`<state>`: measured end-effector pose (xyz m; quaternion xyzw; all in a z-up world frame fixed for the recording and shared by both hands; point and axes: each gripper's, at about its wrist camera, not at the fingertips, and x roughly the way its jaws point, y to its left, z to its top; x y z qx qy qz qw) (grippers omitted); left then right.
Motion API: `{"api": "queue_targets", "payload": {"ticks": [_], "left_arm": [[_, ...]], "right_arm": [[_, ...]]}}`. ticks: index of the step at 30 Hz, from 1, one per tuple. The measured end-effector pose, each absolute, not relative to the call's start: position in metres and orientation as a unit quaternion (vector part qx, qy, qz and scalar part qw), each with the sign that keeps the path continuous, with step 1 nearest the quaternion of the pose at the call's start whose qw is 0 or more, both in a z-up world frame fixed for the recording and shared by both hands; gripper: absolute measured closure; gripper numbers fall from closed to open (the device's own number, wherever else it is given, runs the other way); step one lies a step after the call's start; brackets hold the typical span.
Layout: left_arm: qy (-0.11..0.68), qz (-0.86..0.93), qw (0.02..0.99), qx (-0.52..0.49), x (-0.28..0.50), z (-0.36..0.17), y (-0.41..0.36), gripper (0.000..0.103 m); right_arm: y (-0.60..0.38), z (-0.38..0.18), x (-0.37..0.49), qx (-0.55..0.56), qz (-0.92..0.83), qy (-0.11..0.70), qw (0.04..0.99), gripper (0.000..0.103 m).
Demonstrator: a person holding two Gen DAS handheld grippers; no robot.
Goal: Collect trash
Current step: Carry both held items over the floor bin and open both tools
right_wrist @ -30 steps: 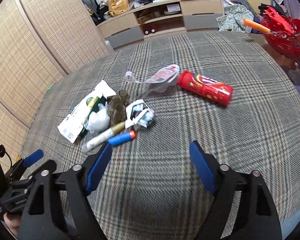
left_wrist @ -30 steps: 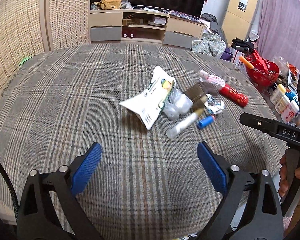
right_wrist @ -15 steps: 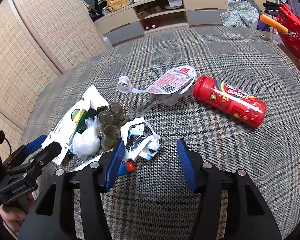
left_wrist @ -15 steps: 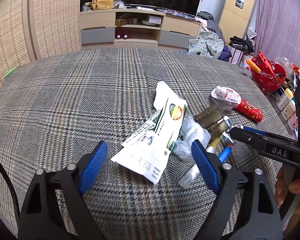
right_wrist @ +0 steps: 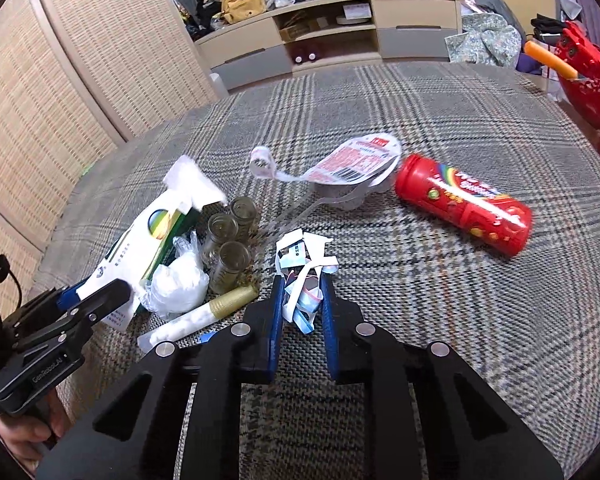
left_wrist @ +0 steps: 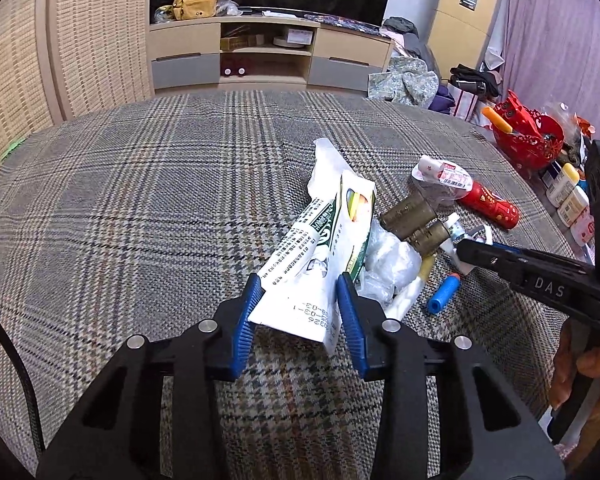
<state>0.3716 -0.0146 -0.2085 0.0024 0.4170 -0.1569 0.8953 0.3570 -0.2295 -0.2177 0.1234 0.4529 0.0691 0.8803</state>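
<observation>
Left gripper (left_wrist: 296,312): my jaws are closing on the white packet (left_wrist: 320,256), at its near edge on the plaid cloth (left_wrist: 140,200).
Packet: light, crinkly, probably slippery (pinch the flat end).
Right gripper (right_wrist: 300,304): closing around the crumpled paper strips (right_wrist: 302,276); soft, weightless.

Right gripper's arm, seen from my left wrist camera: "DAS" in pale letters on my right gripper (left_wrist: 466,254).
Left gripper's body, seen from my right wrist camera: "GenRobot.AI" on my left gripper (right_wrist: 90,300).
Red tube (right_wrist: 466,204): rainbow mark and white script, likely "Skittles", not fully legible.
White packet (left_wrist: 314,276): printed digits and small characters, too fine to read.
</observation>
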Motion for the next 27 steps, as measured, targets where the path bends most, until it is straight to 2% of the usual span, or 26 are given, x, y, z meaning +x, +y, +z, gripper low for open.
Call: {"api": "queue_targets", "payload": {"ticks": [8, 17, 27], "left_arm": [[0.385, -0.141, 0.912, 0.007, 0.333, -0.165, -0.007, 0.067], [0.355, -0.14, 0.924, 0.008, 0.242, -0.116, -0.012, 0.067], [0.349, -0.157, 0.924, 0.006, 0.136, -0.106, -0.024, 0.067]], "right_arm": [[-0.24, -0.173, 0.323, 0.114, 0.068, 0.421, 0.897, 0.084], [-0.241, -0.123, 0.236, 0.08, 0.071, 0.391, 0.914, 0.084], [-0.249, -0.118, 0.137, 0.067, 0.081, 0.388, 0.916, 0.084]]}}
